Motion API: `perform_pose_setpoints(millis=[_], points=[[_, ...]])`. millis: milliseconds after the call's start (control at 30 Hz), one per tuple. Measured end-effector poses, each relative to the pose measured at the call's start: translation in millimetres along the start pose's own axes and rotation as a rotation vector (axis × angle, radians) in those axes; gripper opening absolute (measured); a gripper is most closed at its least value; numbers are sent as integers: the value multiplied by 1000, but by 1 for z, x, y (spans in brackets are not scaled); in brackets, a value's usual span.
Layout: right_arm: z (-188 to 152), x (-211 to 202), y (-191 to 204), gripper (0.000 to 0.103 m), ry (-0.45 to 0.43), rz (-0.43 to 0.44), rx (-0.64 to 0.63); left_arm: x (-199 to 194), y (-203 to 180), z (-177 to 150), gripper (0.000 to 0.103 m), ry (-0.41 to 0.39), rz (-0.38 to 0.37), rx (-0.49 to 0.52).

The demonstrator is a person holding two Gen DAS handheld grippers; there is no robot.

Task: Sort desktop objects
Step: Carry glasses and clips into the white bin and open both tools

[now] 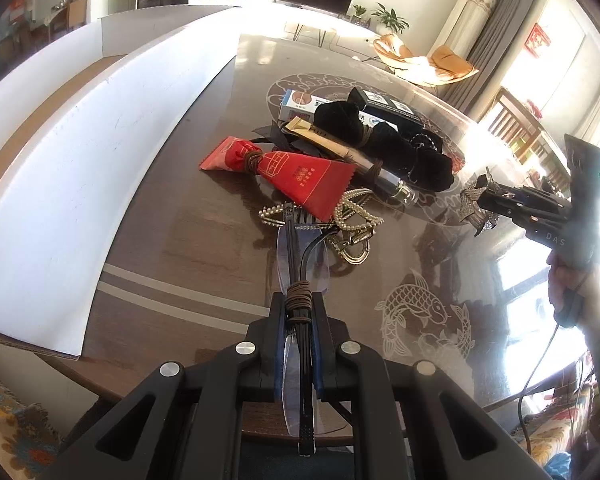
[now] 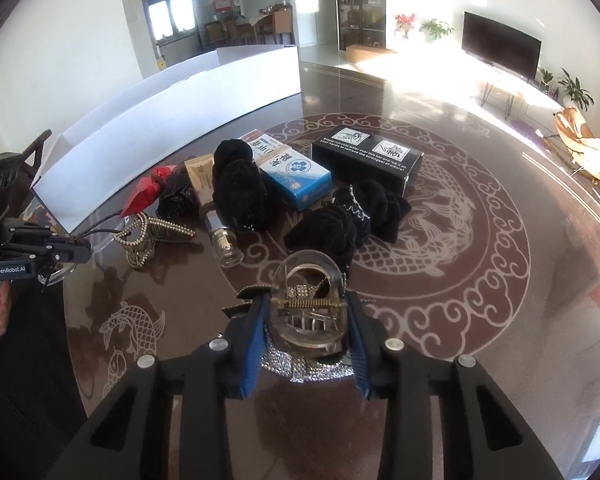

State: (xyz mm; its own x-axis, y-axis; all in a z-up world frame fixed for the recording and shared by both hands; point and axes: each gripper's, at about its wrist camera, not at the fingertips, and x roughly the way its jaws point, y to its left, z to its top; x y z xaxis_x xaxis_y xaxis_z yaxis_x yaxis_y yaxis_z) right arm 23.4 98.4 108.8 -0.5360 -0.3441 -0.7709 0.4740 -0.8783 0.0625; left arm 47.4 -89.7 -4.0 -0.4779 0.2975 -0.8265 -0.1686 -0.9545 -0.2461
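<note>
Right now we've got both jaws loaded. Left gripper (image 1: 300,344) is clamped tight on folded glasses (image 1: 300,264) w/ a brown cord wound round the arms, held low centre of the left wrist view, above the desk (image 1: 172,216). Right gripper (image 2: 306,332) is closed on a clear hair claw clip (image 2: 310,304) w/ rhinestone trim, low centre of its own view; no earlier view, so only the grip itself can be told.

Risks, as we judge them:
- Glasses are pinched at the bundled arms only; the lenses hang free, so a quick swing could twist them out or stress the hinge.
- Clip is round, hard plastic, spring-loaded; the pads sit on its sides, so it may pop or rotate if squeezed off-centre.
- Pearl clips (image 1: 340,216) sit just past the glasses' tip; a low pass could snag them or the red packet (image 1: 300,176).
- White box (image 1: 80,168), upper left, has a tall wall; a low carry may knock it.

Writing:
- "GenRobot.AI" on the left gripper in the right wrist view.
- "DAS" partly legible on the right gripper (image 1: 484,200).
- Black box (image 2: 368,156): "...remove the strongest of odors".
- Blue-white carton (image 2: 292,176): Chinese print, not legible to us.
</note>
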Motion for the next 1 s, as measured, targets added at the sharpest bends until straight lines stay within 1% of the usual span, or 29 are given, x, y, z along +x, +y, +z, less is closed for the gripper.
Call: perform_pose_setpoints(millis=[100, 267, 367, 500, 600, 700, 800, 833, 867, 933, 967, 1000], points=[[4, -12, 4, 37, -19, -13, 11, -5, -4, 0, 11, -29, -20, -2], [17, -26, 21, 37, -42, -28, -50, -18, 0, -1, 11, -75, -43, -29], [24, -28, 30, 37, -51, -25, -61, -28, 5, -2, 11, -99, -51, -49], [40, -30, 44, 37, -75, 17, -47, -54, 17, 5, 11, -154, -87, -100], [68, -30, 69, 37, -110, 64, -74, -91, 37, 23, 11, -228, -92, -138], [109, -23, 104, 37, -158, 142, -98, -126, 71, 48, 11, -292, -46, -181], [156, -7, 151, 37, -194, 233, -126, -142, 119, 72, 11, -308, 28, -249], [171, 2, 169, 37, -197, 258, -144, -142, 136, 79, 11, -301, 49, -276], [186, 12, 188, 37, -198, 276, -162, -140, 151, 85, 11, -293, 86, -295], [211, 37, 225, 37, -176, 314, -197, -131, 176, 96, 11, -262, 173, -301], [220, 52, 242, 37, -156, 321, -215, -124, 187, 99, 11, -241, 194, -309], [228, 67, 258, 37, -135, 318, -238, -117, 197, 102, 11, -219, 194, -322]])
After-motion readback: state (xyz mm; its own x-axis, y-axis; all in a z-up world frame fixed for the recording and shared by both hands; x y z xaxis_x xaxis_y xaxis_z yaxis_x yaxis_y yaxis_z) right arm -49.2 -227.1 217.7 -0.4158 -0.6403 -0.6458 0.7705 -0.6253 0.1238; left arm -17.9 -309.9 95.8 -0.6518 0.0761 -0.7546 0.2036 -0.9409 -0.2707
